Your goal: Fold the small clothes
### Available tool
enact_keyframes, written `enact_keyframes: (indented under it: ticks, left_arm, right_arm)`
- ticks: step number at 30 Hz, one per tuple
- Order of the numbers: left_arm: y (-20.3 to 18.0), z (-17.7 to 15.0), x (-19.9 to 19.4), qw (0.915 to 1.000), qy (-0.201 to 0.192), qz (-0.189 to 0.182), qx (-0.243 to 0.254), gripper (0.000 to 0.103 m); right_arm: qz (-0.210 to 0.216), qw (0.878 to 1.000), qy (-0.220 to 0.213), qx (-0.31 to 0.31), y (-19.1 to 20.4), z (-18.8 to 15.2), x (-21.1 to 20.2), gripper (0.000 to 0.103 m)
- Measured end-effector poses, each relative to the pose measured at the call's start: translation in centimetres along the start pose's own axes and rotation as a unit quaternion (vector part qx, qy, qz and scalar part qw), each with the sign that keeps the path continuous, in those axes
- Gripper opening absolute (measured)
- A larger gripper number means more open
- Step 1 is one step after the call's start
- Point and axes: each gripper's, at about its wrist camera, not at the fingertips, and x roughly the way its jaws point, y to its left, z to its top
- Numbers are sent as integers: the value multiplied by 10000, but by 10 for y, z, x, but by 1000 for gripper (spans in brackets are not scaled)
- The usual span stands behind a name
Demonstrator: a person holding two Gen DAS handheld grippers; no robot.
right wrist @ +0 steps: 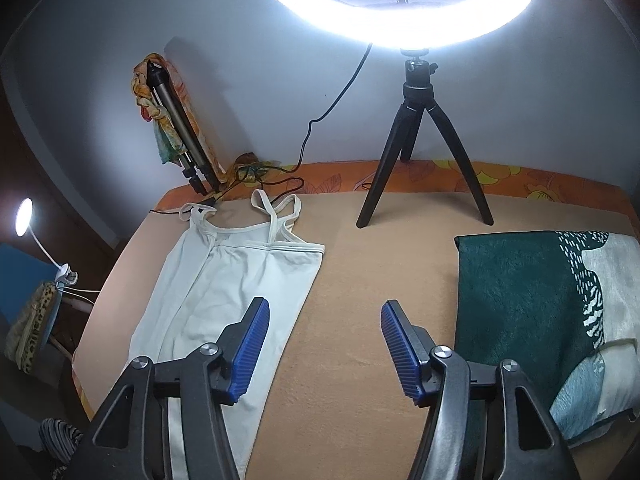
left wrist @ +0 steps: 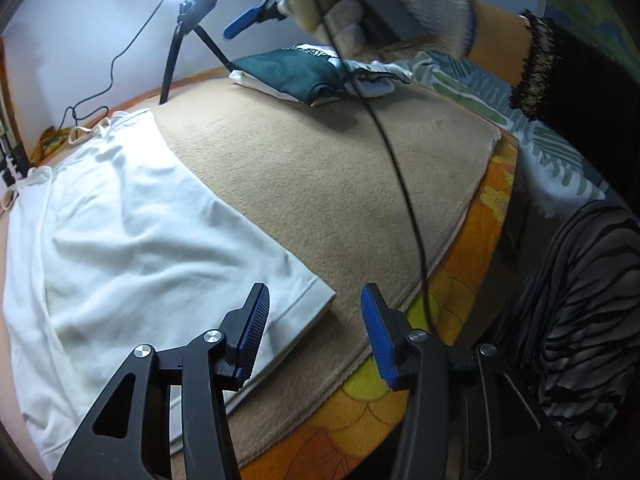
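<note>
Garment: a white, thin-strapped cotton camisole (right wrist: 224,304) lies flat on the tan felt-like mat (right wrist: 352,320), filling the left half of the right wrist view, straps toward the top, hem toward the bottom edge.
Handling: it looks light, soft and limp, likely to sag and crease when lifted; the stitched hem corner (left wrist: 316,296) and the strap band (right wrist: 280,246) look like the firmest places to pinch.
Left gripper (left wrist: 316,336): jaws spread, nothing between the blue ribbed pads, poised just above the hem corner at lower centre of the left wrist view.
Right gripper (right wrist: 324,348): jaws parted and empty, left pad over the camisole's side edge, right pad over bare mat.
Gloved hand (left wrist: 384,4): at the top of the left wrist view, gripping the other tool's handle, its black cable trailing down across the mat.
Edges: the mat ends at the orange flower-print cover of the worktop (left wrist: 472,280), lower right in the left wrist view.
Open room: bare mat runs between the camisole and the folded dark-green patterned cloth (right wrist: 520,312) at right.
Obstacles: the black tripod (right wrist: 420,152) of the glowing ring light (right wrist: 396,20) stands at upper centre, well apart from the straps.
</note>
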Motion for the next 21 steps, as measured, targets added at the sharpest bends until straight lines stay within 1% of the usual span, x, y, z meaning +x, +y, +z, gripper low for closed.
enact_keyframes:
  ticks: [3,6,8,9,10,11,14,16,17,20,21]
  left_arm:
    - [-2,-1,7,9998,45,202,-37,46]
    - [0,-4,12,9993,75,359,-58,46]
    - [2,-5,12,9991,-19,429,-48,34]
    - [3,-6,11,9991,-63,414,-68,30]
    - [6,-6,10,9991,-109,384,-127,17]
    - [10,-6,10,9990,-140,372,-216,9]
    - [22,-7,4,9976,-298,170,-607,7]
    - [26,-8,-2,9959,-431,92,-795,6]
    - [26,-8,-5,9949,-517,87,-856,6]
    - [27,-9,-12,9926,-677,52,-1004,6]
    - [28,-9,-13,9915,-719,21,-1085,6]
  right_arm:
    - [206,9996,59,186,-6,6,24,61]
    - [273,9991,166,291,-8,11,52,61]
    - [323,9987,245,317,-7,12,70,60]
    - [368,9984,274,340,-7,11,79,60]
    - [418,9980,291,372,-7,11,86,60]
    - [496,9974,305,428,-7,9,95,59]
    - [650,9953,372,621,-9,6,118,57]
    - [584,9948,516,655,-8,3,134,52]
    - [551,9959,423,587,-5,2,137,52]
    - [599,9957,450,537,-1,9,141,51]
    - [662,9951,433,601,-1,12,143,47]
